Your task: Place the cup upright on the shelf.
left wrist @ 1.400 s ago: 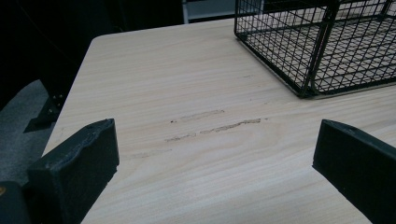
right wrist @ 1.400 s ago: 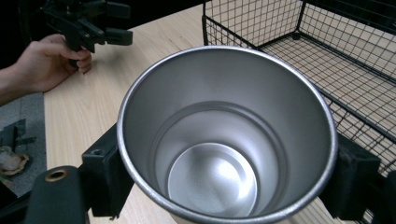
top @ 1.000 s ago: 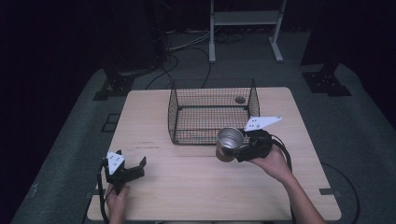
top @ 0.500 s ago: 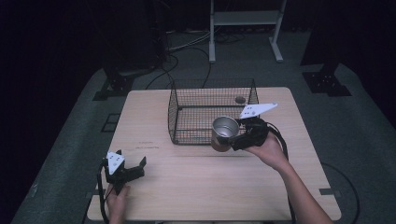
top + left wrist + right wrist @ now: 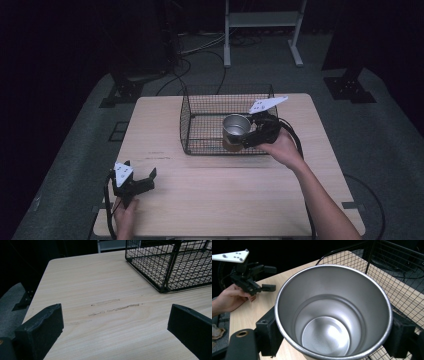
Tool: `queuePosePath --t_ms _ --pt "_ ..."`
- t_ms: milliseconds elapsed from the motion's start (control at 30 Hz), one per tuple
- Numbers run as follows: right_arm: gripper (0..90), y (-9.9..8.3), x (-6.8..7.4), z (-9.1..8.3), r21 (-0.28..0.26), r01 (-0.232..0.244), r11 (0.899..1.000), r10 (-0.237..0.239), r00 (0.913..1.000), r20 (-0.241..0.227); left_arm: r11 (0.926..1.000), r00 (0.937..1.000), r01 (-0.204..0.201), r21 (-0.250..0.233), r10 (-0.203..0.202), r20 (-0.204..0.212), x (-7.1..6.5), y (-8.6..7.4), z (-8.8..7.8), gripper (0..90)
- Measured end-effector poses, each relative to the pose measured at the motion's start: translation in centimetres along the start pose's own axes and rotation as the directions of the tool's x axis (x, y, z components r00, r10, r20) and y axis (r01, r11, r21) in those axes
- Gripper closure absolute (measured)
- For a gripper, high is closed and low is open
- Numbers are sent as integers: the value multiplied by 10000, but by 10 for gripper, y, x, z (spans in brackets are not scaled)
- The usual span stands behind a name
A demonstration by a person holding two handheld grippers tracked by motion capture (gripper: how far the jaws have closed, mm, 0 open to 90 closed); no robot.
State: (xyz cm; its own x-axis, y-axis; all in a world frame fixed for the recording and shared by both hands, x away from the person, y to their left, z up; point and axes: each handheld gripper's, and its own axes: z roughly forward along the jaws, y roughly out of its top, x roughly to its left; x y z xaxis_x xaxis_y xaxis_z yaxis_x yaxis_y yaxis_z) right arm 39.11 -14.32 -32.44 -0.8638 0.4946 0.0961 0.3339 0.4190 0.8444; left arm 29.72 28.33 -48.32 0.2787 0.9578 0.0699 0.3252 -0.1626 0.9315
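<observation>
Tongs (image 5: 332,332) grip steel cup (image 5: 332,315) w/ open mouth.

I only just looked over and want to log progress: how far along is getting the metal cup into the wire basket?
Done: the right gripper has the metal cup clamped between its jaws, lifted off the table. In hand: the cup hangs over the wire basket, just inside its near wall, mouth up and empty. Left: lowering it to the basket floor and letting go. The left gripper sits open near the table's front corner.

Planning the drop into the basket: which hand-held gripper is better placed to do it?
Right. The right hand-held gripper already clamps the steel cup over the wire basket; the left hand-held gripper rests open, far off.
</observation>
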Motion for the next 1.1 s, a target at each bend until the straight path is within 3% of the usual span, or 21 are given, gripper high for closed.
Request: queuePosePath --t_ms 333,933,1100 --pt "181 19 -15 8 160 -88 9998 85 9998 185 10000 10000 12 -12 -12 16 0 0 0 0" --pt "181 40 -36 28 488 -174 9987 153 9990 419 10000 10000 88 -40 -88 46 1 0 -1 0" --pt "180 42 -43 37 509 -398 9979 372 9980 516 9998 9999 161 -117 -160 61 1 0 0 0"
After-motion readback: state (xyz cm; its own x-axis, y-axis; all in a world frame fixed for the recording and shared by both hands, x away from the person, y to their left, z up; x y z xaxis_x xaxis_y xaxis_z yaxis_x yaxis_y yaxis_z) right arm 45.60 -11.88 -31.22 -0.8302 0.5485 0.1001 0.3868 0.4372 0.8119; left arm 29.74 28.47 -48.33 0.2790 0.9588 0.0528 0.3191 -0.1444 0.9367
